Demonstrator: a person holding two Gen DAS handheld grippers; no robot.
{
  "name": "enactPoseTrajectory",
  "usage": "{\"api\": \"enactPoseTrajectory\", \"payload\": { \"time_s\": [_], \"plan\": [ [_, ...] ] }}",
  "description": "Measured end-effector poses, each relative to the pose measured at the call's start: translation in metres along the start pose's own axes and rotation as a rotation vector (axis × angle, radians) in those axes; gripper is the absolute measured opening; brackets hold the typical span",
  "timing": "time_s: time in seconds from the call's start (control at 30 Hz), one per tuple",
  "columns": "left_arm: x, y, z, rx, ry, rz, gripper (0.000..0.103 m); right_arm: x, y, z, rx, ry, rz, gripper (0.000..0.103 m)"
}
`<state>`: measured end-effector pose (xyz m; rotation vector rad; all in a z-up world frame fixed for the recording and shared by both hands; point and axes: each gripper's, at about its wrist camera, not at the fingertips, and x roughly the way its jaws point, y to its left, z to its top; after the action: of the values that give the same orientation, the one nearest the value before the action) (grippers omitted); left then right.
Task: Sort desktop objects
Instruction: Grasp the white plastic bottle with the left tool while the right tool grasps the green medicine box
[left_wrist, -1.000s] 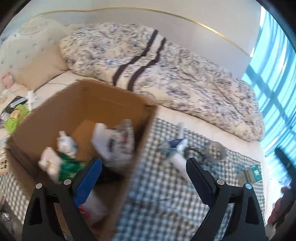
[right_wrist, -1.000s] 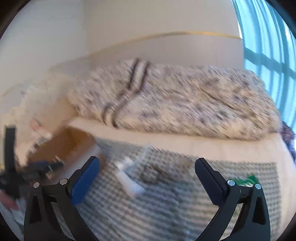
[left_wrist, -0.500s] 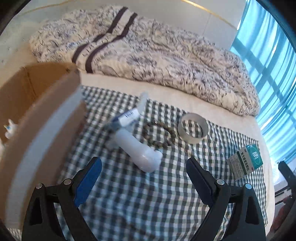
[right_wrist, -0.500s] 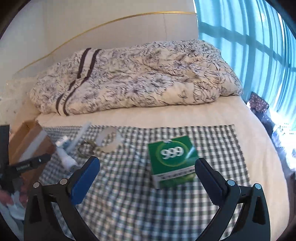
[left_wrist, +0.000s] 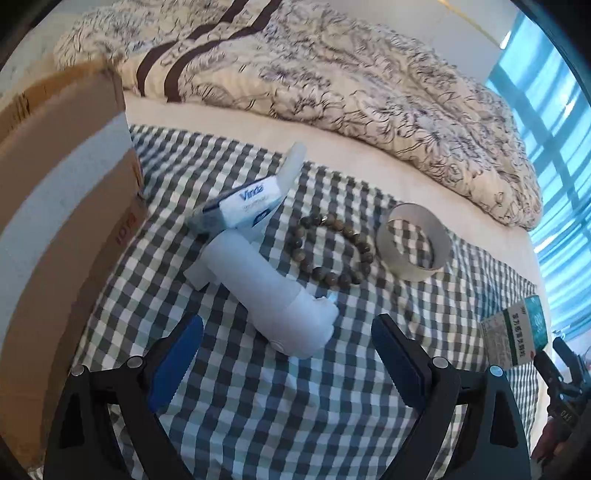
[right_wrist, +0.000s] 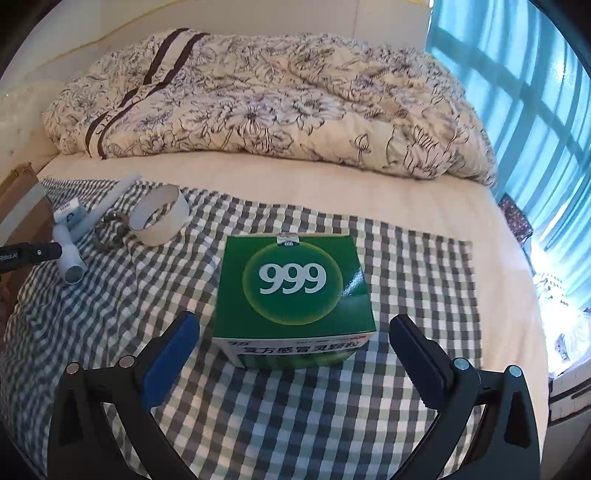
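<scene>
Left wrist view: the left claw (left_wrist: 286, 360) has swung off the carton (left_wrist: 62, 221) and now faces the checked cloth (left_wrist: 258, 424) on the bed; a second ago it looked down into the carton at things already sorted. Its jaws stand wide and empty. Just ahead of them lies the white tube (left_wrist: 266, 291), tilted across the cloth, with the tissue pack (left_wrist: 243, 206) resting against its far end near the carton wall. The bead bracelet (left_wrist: 332, 251) is just beside the tube, the tape ring (left_wrist: 415, 242) just beyond it, toward the quilt (left_wrist: 332, 85). The green box (left_wrist: 517, 332) sits near the cloth's right edge.

Right wrist view: the right claw (right_wrist: 295, 358) has come in on the green box (right_wrist: 295, 295); half a second back the box sat further ahead, now its near face lies between the pads. Jaws are wide, not touching it, nothing held. The box lies flat, mid-cloth (right_wrist: 110, 314). Tape ring (right_wrist: 160, 219), bracelet (right_wrist: 110, 232) and tube (right_wrist: 70, 258) group by the cloth's far left corner.

Reading: a drop-off seems finished and both claws are lining up fresh picks, left on the tube, right on the box. Five items are left on the cloth.
</scene>
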<state>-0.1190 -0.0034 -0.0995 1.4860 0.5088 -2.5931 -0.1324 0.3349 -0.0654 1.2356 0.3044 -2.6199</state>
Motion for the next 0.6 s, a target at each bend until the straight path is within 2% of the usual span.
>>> {"api": "enactPoseTrajectory", "payload": {
  "time_s": [0.27, 0.47, 0.6],
  "plan": [
    [0.020, -0.001, 0.004, -0.002, 0.037, -0.004, 0.095, 0.025, -0.006, 0.003, 0.017, 0.017, 0.031, 0.103],
    [0.039, -0.002, 0.008, -0.025, 0.056, 0.013, 0.095, 0.040, 0.002, -0.001, 0.032, 0.017, 0.010, 0.103],
    [0.049, 0.003, 0.013, -0.077, 0.042, 0.033, 0.095, 0.040, 0.011, -0.005, 0.027, 0.002, -0.018, 0.095]
  ]
}}
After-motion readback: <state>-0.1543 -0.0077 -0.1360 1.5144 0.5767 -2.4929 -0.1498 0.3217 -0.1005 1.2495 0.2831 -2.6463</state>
